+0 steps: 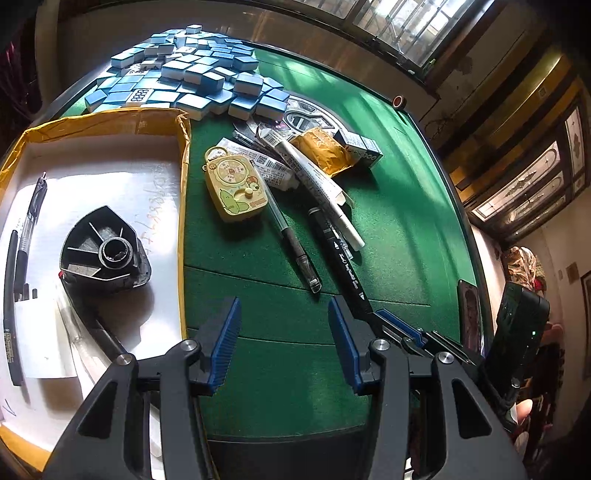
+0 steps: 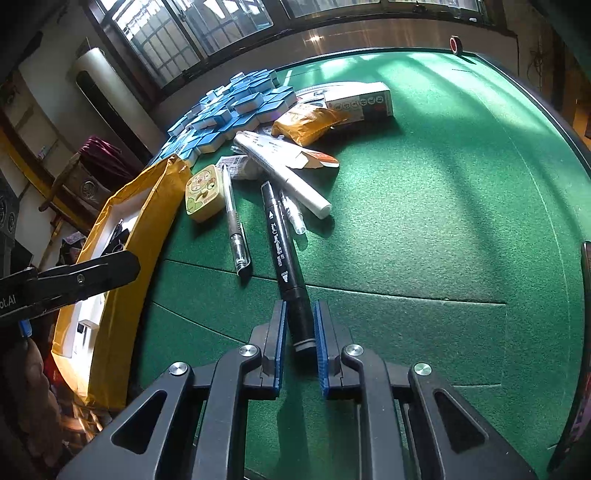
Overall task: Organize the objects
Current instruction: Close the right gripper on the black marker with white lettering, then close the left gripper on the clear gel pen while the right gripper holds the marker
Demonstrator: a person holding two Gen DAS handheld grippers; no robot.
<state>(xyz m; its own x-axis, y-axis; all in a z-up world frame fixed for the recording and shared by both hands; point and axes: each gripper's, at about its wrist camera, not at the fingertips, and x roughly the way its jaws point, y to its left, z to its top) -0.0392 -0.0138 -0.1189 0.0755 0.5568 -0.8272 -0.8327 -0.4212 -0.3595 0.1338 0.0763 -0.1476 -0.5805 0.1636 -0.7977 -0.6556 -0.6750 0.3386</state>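
Slippage is the main risk, since the right gripper [image 2: 300,328], its ribbed blue pads clamped on the tail of the smooth, round black marker [image 2: 286,254] lying on the fuzzy green felt [image 2: 424,229], could let it pivot and nudge the clear gel pen [image 2: 235,225], while the left gripper [image 1: 284,343] hangs apart, empty, beside the yellow cardboard tray [image 1: 183,177].

Daylight from the windows [image 2: 192,29] stripes the green table [image 1: 399,192] with bright bands and soft shadows. Both views bend strongly at their dark edges; the centres stay sharp.
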